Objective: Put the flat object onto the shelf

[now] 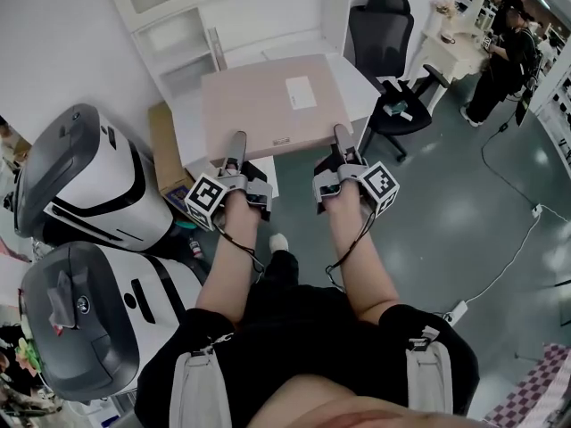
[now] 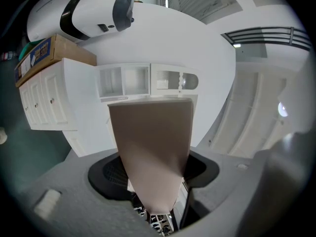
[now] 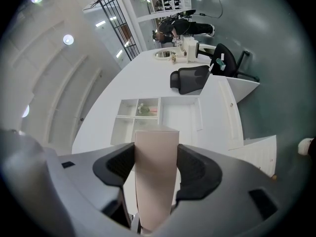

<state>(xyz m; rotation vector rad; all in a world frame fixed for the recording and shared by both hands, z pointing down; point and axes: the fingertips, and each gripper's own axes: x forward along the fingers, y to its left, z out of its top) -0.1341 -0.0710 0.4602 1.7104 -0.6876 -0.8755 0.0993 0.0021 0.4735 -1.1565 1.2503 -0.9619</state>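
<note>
Standing at the far left of the head view are two white-and-black machines [image 1: 89, 185], one above the other in the frame. A brown cardboard box [image 1: 168, 150] lies just to their right.

Above it, across the top of the frame, is the white shelf unit [image 1: 232, 16] with its open compartments. The flat box [image 1: 272, 105], pinkish beige with a white label [image 1: 301, 92] on its top face, is held level in the upper centre. It is just in front of the shelf unit and not on it.

The left hand-held gripper [image 1: 235, 145] is clamped on the left part of the box's near edge. In the left gripper view the box fills the gap between the two dark pads, which press on its faces.

The right hand-held gripper [image 1: 342, 141] is clamped on the right part of the same edge. In the right gripper view both pads sit tight against the box, with the shelf compartments straight beyond it. Both forearms reach up from the person's lap at the bottom of the head view, and each gripper's marker cube faces the camera.

To the right of the box is a black office chair [image 1: 384, 34], then a white dressing table [image 1: 451, 47] with a mirror. A person in black [image 1: 508, 52] stands at the upper right. A white cable [image 1: 513, 252] runs across the grey floor to a power strip [image 1: 455, 312] at the lower right.
</note>
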